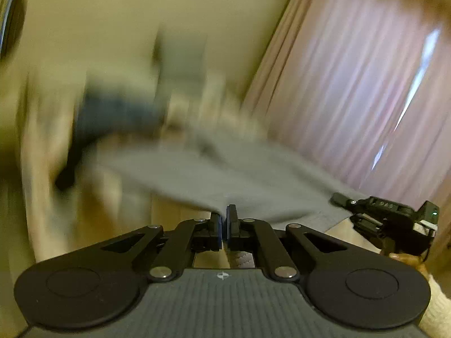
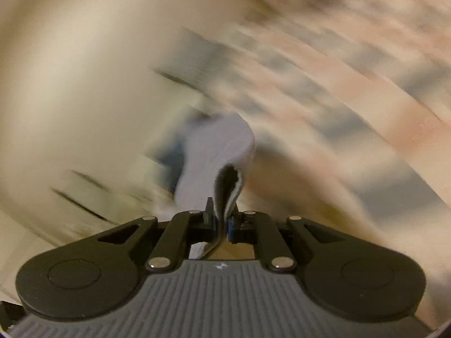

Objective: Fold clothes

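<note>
**Both grippers pinching grey garment, frames heavily blurred**

Left gripper (image 1: pixel 224 219): jaws pressed together on the near edge of the grey garment (image 1: pixel 225 174), blue pads almost meeting with only a thin seam of cloth between them. From this pinch the garment spreads away as a broad flat sheet, reaching toward the pink curtain (image 1: pixel 352 84) on the right of the view.

Right gripper (image 2: pixel 222 222): jaws clamped on a fold of the same garment (image 2: pixel 217 152). Cloth rises from the pinch as a narrow loop, hem doubled over on the right side; a short tail pokes out behind the pads toward the camera.

In the left wrist view the right gripper (image 1: pixel 338 198) shows at the garment's right edge, just below the curtain, its fingertips at the cloth. A cream knit sleeve (image 1: pixel 437 304) sits beneath it.

Dark blue shape (image 1: pixel 112 112) left of the garment: too smeared to identify. Right wrist background unreadable, streaks only.
</note>
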A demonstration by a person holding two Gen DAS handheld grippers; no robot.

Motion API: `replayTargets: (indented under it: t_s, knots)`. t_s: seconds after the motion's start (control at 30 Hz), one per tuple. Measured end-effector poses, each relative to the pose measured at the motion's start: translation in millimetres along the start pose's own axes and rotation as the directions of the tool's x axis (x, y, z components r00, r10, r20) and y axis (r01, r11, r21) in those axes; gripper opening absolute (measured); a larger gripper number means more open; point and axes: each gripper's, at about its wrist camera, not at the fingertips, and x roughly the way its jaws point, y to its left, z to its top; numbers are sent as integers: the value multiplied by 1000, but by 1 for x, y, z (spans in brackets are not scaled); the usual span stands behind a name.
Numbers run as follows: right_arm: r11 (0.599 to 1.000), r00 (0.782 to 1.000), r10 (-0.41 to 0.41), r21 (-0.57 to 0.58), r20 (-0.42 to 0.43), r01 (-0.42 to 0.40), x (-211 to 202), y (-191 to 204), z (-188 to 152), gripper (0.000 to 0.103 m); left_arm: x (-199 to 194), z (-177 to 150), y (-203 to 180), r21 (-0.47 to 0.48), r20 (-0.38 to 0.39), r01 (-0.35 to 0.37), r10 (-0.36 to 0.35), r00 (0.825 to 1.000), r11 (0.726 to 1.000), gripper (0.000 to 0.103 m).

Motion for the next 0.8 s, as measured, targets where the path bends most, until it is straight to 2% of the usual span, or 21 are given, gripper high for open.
replayTargets:
  t_s: [0.07,0.1,0.17,0.23,0.27,0.3,0.33,0.37,0.4,0.43,0.47,0.5,0.57,0.6,0.67,0.7,0.73,0.77,0.8]
  knots:
    - [991,991,-113,68,-72,117,-4,-64,-42,7,50,-70,10,-38,-149,-33,27,988,999,3]
    - [980,981,-163,100,-106,173,-7,-93,-63,7,73,-106,15,-60,-224,-50,35,974,997,3]
    - [961,964,-213,142,-162,236,-12,-131,-97,8,99,-161,27,-73,-331,-92,62,942,993,1]
    - [949,958,-217,189,-188,253,-16,-162,-119,13,123,-209,36,-67,-421,-134,94,902,989,0]
    - [945,962,-208,217,-176,244,-17,-172,-119,19,127,-226,41,-83,-443,-139,88,892,987,0]
    - [942,967,-199,242,-161,234,-19,-182,-119,29,130,-241,47,-106,-458,-140,77,885,984,2]
    - [941,973,-188,258,-133,217,-21,-190,-116,35,127,-249,51,-140,-453,-126,50,890,982,3]
    - [942,979,-178,270,-98,198,-20,-196,-112,46,124,-250,55,-169,-434,-107,23,901,980,7]
    - [943,983,-167,278,-71,181,-17,-203,-109,55,125,-249,58,-193,-410,-89,2,912,977,19]
    - [944,986,-158,287,-50,166,-13,-209,-106,57,128,-249,62,-216,-385,-72,-18,923,974,26]
    - [941,987,-152,297,-50,160,-7,-212,-103,57,130,-249,67,-238,-359,-53,-37,932,970,36]
    - [939,988,-146,308,-50,155,0,-216,-100,56,134,-251,70,-271,-352,-35,-65,934,962,42]
    - [932,987,-152,322,-60,163,11,-224,-101,56,144,-256,75,-341,-344,1,-126,931,940,49]
    - [929,985,-158,329,-66,171,17,-226,-105,56,149,-261,77,-375,-348,10,-151,925,927,49]
    - [926,989,-138,348,-57,149,26,-227,-110,53,154,-270,78,-436,-330,20,-181,927,900,50]
    - [927,991,-121,352,-54,132,31,-227,-112,35,156,-275,79,-465,-318,26,-194,928,885,48]
    - [932,993,-97,344,-65,114,38,-224,-112,22,159,-277,79,-495,-303,37,-212,929,868,46]
    - [937,994,-74,336,-77,96,45,-222,-112,8,163,-279,79,-503,-304,40,-220,927,863,28]
    - [943,995,-60,322,-84,84,51,-218,-111,7,167,-280,78,-506,-309,41,-225,924,862,2]
